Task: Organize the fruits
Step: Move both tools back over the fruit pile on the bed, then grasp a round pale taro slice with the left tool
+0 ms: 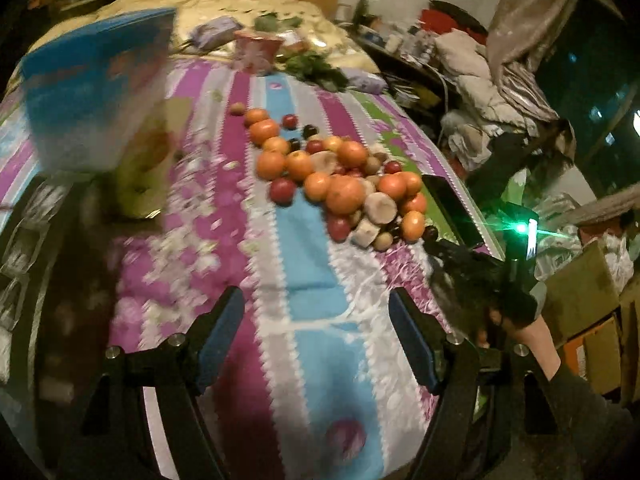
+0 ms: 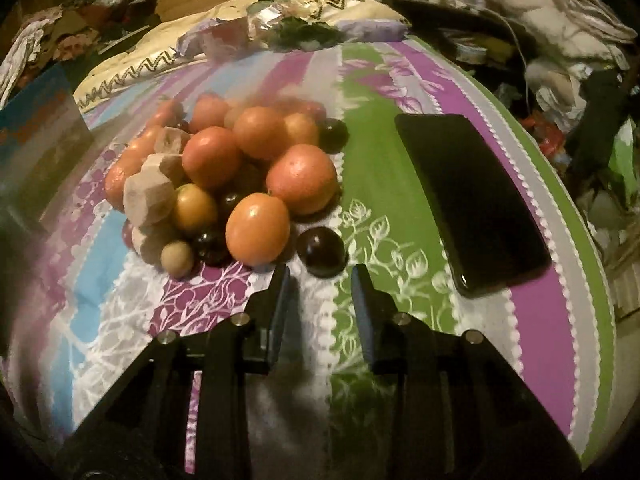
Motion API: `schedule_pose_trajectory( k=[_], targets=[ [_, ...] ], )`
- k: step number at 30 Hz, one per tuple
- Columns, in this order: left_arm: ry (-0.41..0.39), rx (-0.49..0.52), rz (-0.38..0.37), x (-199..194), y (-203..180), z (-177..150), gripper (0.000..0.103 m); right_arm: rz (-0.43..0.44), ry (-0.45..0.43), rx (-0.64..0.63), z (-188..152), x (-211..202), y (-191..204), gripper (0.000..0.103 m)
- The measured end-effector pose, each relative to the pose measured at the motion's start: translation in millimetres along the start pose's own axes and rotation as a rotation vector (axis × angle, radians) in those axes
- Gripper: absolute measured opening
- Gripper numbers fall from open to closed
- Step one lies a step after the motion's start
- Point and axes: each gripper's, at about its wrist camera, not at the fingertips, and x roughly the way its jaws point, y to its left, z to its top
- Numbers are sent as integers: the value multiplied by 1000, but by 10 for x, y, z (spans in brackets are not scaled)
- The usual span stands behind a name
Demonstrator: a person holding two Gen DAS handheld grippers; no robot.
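A heap of fruit (image 1: 340, 176) lies on a striped bedspread: orange tomatoes, dark plums, small red fruits and pale cut chunks. In the right wrist view the heap (image 2: 240, 176) is close ahead and to the left. A dark plum (image 2: 325, 252) lies just beyond my right gripper (image 2: 320, 276), which is open and empty, low over the bedspread. My left gripper (image 1: 316, 300) is open wide and empty, well short of the heap. The right gripper's body (image 1: 480, 272) shows at the right in the left wrist view.
A black phone (image 2: 472, 200) lies right of the fruit near the bed's right edge; it also shows in the left wrist view (image 1: 452, 208). A blue box (image 1: 92, 88) stands at the left. A pink cup (image 1: 256, 50), greens (image 1: 316, 66) and packets lie farther back.
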Motion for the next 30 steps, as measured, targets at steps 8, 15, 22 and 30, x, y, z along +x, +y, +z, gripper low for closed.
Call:
schedule_pose_trajectory(
  k=[8,15,22,30],
  targets=[
    [-7,146,-61,762,-564,257,68,39,-35,62,-114,-59,-184,21],
    [45,145,-32,1347,-632,401,50,108,-54,107,-178,-123,-230,21],
    [18,140,-18,1500,-661,416,49,139,-54,131,-189,-81,-272,21],
    [1,140,-2,1586,-708,492,35,148,-56,138,-196,-74,-292,21]
  ],
)
